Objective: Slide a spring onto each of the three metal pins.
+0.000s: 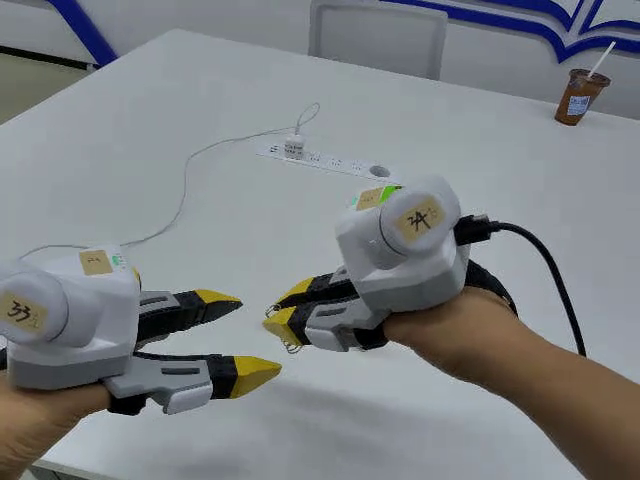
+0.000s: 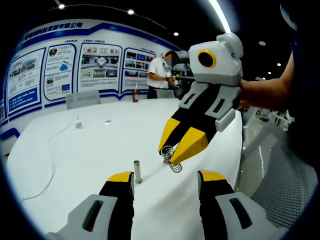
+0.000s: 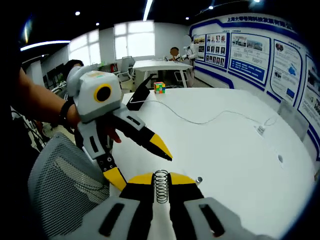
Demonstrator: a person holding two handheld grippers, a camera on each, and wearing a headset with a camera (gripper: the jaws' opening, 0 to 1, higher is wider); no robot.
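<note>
Spring, pinched between right gripper fingers, pin near

The head view looks down from up high, close over the wide white table. The left gripper view sits low by the tabletop and looks right. The right gripper view sits low too and looks left, facing it. Both see the small coiled metal spring and the short grey metal pin.

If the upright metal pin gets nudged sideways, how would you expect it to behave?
The pin stands slim and upright on the table with no visible base, so a nudge would probably tip it. Being round, it might then roll. It looks like rigid metal, unlikely to bend.
</note>
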